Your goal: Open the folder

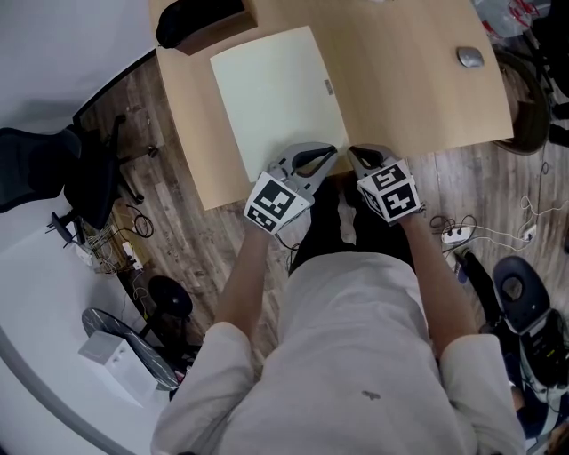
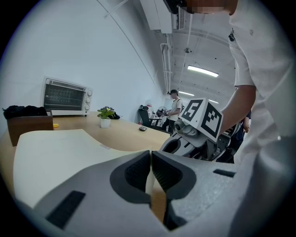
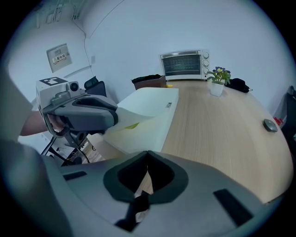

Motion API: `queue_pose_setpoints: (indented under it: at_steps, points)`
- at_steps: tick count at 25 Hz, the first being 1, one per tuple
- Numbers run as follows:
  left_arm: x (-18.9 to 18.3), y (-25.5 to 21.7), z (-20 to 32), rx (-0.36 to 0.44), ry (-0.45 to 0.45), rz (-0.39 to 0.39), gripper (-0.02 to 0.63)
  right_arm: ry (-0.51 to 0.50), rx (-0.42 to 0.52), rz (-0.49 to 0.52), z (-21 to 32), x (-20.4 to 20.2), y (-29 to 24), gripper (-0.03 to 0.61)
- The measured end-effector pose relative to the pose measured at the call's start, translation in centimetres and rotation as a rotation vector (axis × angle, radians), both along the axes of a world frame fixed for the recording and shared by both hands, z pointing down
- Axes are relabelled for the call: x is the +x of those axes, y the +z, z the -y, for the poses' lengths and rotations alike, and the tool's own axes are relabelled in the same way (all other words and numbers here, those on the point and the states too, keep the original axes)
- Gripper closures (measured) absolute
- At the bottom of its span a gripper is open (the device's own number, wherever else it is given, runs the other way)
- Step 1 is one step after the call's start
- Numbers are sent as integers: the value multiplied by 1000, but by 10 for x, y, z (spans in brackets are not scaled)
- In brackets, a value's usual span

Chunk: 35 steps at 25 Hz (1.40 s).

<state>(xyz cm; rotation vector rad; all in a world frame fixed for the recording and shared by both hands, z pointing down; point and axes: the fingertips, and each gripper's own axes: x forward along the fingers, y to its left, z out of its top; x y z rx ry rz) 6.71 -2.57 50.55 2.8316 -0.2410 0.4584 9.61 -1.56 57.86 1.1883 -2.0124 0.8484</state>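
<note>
A pale cream folder point(image 1: 276, 89) lies on the wooden table point(image 1: 418, 98), its near edge at the table's front. My left gripper point(image 1: 331, 149) is shut on the near edge of the folder's top cover; in the left gripper view point(image 2: 151, 159) a thin cream sheet runs between the pads. In the right gripper view that cover point(image 3: 148, 120) is raised a little under the left gripper point(image 3: 115, 118), with a yellow-green strip showing beneath. My right gripper point(image 1: 352, 153) sits at the folder's near right corner, jaws shut point(image 3: 147, 159). Only a thin pale sliver shows between its pads; what it is cannot be told.
A grey mouse point(image 1: 470, 57) lies at the table's far right. A black bag on a brown box point(image 1: 200, 19) stands behind the folder. A toaster oven point(image 3: 184, 65) and a potted plant point(image 3: 217, 81) stand at the far end. An office chair point(image 1: 53, 169) is left of the table.
</note>
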Motion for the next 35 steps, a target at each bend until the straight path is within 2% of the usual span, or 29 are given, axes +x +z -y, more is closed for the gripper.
queue_pose_setpoints:
  at_steps: [5, 11, 18, 31, 35]
  points:
    - [-1, -3, 0, 16, -32, -2, 600, 4, 1, 1, 0, 0, -1, 574]
    - [-7, -1, 2, -16, -72, -27, 601, 16, -49, 25, 1, 1, 2, 574]
    - [-9, -6, 2, -18, -99, -35, 603, 3, -70, 24, 1, 0, 2, 574]
    - [-13, -10, -7, -3, -101, -13, 603, -8, -95, 20, 0, 3, 4, 574]
    - [-19, -19, -7, -7, -160, -37, 603, -20, -94, 21, 0, 2, 3, 574]
